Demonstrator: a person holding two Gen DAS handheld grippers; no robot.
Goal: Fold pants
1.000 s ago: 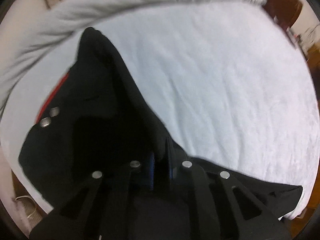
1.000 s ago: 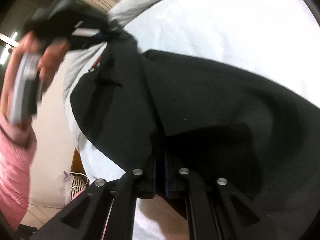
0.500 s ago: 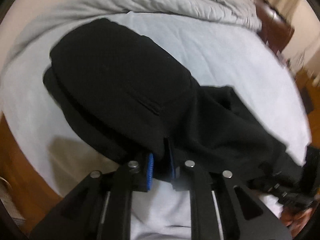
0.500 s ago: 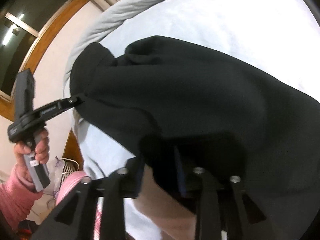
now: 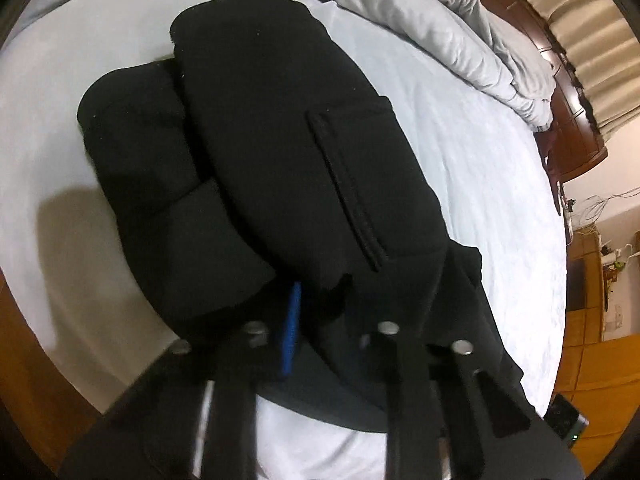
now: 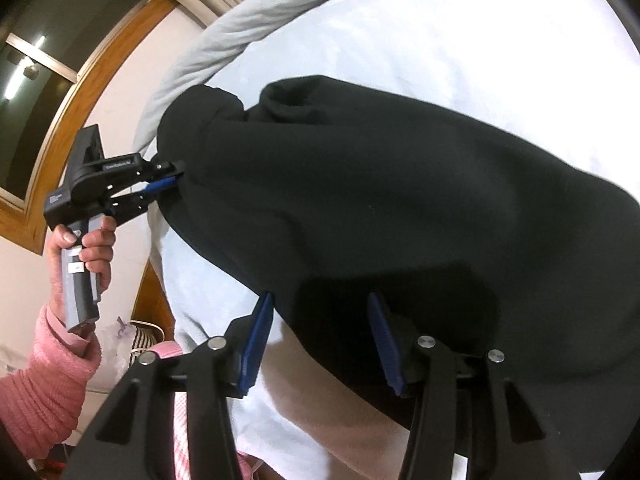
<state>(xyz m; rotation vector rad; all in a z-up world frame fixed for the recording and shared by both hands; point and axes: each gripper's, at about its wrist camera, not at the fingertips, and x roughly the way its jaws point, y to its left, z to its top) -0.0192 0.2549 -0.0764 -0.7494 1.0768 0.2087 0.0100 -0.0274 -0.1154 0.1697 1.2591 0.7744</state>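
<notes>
Black pants (image 5: 280,132) lie folded over on a white bed sheet (image 5: 472,168), top layer showing a back pocket seam. They also fill the right wrist view (image 6: 400,208). My left gripper (image 5: 324,312) is open, its fingers spread with the pants' near edge lying between them; it also shows in the right wrist view (image 6: 168,180) at the pants' left edge, held by a hand. My right gripper (image 6: 316,332) is open, its blue pads (image 6: 256,336) on either side of the pants' near edge, not clamping it.
A grey duvet (image 5: 460,20) is bunched along the far side of the bed. A dark wooden headboard (image 5: 576,112) stands at far right. The wooden bed frame (image 5: 16,344) runs at left. A window with wooden trim (image 6: 60,92) is on the wall.
The pants were lifted and swung over, and now lie folded on the sheet. Both grippers, shut on the cloth a second ago, have opened and let go.
</notes>
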